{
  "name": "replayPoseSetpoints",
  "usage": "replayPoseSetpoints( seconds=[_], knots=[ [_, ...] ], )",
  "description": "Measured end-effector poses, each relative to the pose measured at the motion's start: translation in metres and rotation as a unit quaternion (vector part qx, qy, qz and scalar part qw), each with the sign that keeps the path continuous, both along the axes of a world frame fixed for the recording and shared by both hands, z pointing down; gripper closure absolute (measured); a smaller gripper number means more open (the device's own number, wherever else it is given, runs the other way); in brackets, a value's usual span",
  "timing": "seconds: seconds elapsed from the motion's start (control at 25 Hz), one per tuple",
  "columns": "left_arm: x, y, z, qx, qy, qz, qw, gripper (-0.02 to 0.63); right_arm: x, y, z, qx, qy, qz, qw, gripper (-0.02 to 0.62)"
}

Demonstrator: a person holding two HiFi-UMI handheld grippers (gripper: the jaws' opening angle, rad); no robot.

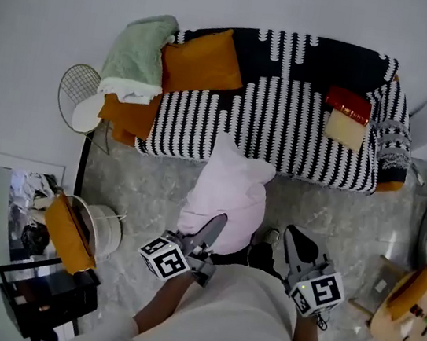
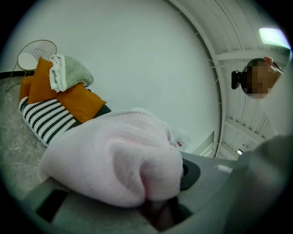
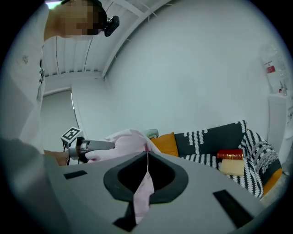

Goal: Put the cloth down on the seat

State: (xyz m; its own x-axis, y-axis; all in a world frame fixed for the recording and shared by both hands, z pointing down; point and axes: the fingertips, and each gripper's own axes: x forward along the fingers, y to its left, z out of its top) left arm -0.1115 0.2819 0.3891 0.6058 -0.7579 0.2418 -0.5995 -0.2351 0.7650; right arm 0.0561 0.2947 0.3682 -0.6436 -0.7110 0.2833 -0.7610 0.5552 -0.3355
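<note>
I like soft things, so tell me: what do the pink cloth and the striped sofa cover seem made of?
The pink cloth looks like fleece or terry, matte: its surface is fuzzy and it bunches in thick rounded folds. The striped sofa cover seems a knitted or woven throw; its white marks run in chain-like rows, but the stitch is too small to confirm.
</note>
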Motion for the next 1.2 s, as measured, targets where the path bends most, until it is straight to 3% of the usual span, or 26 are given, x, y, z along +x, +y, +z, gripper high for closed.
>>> replayPoseSetpoints(
  seconds=[0.52,0.8,1.2],
  knots=[
    [-0.048,-0.085,-0.012,0.039,0.008,0.047,0.9981,0.422,-0.074,-0.086,-0.037,0.042,0.018,0.009,0.999,0.586],
    [-0.07,-0.116,-0.003,0.04,0.025,0.09,0.9948,0.422,-0.109,-0.106,-0.031,0.027,0.017,0.009,0.999,0.585],
    [-0.066,-0.134,0.008,0.027,0.026,0.108,0.9935,0.422,-0.101,-0.117,-0.018,-0.004,0.022,0.033,0.999,0.586]
  ],
)
